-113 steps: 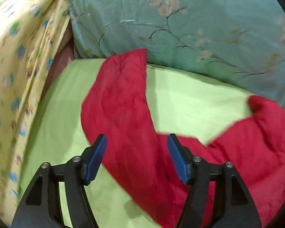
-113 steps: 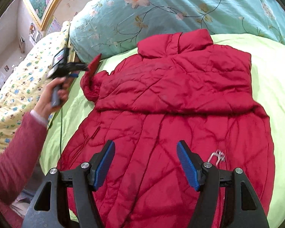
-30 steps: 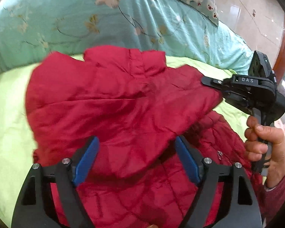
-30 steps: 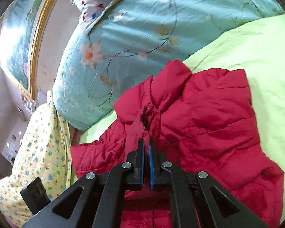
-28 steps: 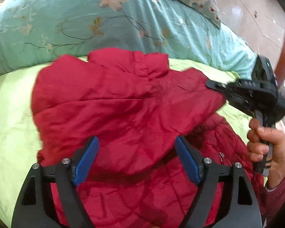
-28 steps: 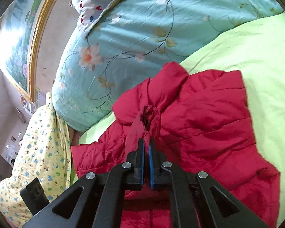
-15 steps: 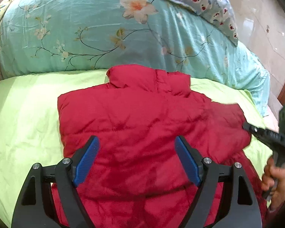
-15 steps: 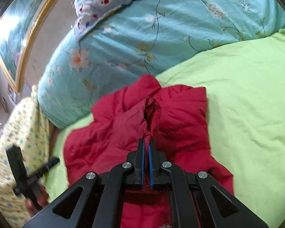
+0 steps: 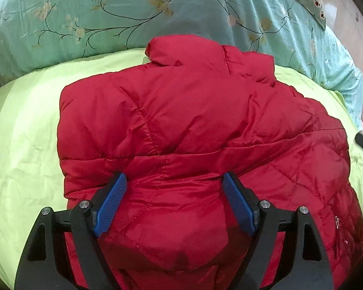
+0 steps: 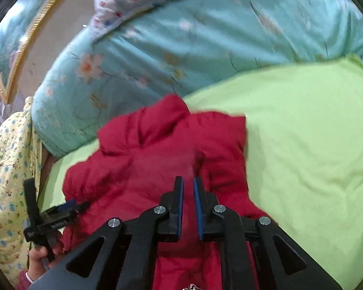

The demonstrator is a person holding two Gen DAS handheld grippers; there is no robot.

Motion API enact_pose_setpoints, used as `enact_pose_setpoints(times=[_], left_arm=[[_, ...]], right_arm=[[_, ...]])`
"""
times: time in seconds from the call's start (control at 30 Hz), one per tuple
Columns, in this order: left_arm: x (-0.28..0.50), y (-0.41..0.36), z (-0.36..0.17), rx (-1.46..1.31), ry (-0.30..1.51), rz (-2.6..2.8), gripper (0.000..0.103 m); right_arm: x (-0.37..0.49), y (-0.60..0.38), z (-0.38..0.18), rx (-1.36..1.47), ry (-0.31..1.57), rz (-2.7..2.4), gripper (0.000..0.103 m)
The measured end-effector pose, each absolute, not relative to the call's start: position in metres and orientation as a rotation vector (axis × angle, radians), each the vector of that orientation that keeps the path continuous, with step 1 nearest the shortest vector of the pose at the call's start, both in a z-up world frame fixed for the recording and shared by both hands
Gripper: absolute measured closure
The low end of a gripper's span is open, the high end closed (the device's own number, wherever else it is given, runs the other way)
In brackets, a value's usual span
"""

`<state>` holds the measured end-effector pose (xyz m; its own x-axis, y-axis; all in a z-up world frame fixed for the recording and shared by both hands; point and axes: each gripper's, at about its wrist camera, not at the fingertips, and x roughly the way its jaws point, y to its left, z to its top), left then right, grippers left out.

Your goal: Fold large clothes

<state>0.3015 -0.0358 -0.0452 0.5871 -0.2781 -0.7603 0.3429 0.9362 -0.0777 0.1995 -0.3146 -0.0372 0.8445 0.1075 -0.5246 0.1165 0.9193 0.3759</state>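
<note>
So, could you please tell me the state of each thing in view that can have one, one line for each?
Red puffer jacket: lying on the bed, both sleeves folded across its body, collar toward the quilt.
Left gripper: open, empty, over the jacket.
Right gripper: jaws opening; a narrow gap, no cloth pinched in it.
Green sheet: spread flat, lightly creased.
Floral quilt: bunched behind the jacket.

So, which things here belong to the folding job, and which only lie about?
For the job:
- red padded jacket
- left tongs, open
- right tongs, opening, nothing between them

Only lying about:
- green sheet
- blue floral quilt
- yellow patterned blanket
</note>
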Motion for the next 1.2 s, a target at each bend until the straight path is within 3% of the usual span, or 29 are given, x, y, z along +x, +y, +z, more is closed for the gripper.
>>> enact_pose_setpoints(times=[0.57, 0.8, 0.97, 1.2], left_arm=[[0.3, -0.024, -0.044, 0.078, 0.857, -0.297, 0.02], [0.276, -0.024, -0.011, 0.004, 0.729, -0.415, 0.02], [0.301, -0.032, -0.049, 0.079, 0.847, -0.334, 0.019], [0.299, -0.026, -0.059, 0.079, 0.839, -0.326, 0.018]], right_arm=[[0.264, -0.267, -0.097, 0.248, 0.781, 0.08, 0.089], [0.27, -0.272, -0.11, 0.31, 0.786, 0.097, 0.089], [0.268, -0.273, -0.106, 0.303, 0.781, 0.096, 0.089], [0.253, -0.255, -0.089, 0.171, 0.736, 0.051, 0.089]])
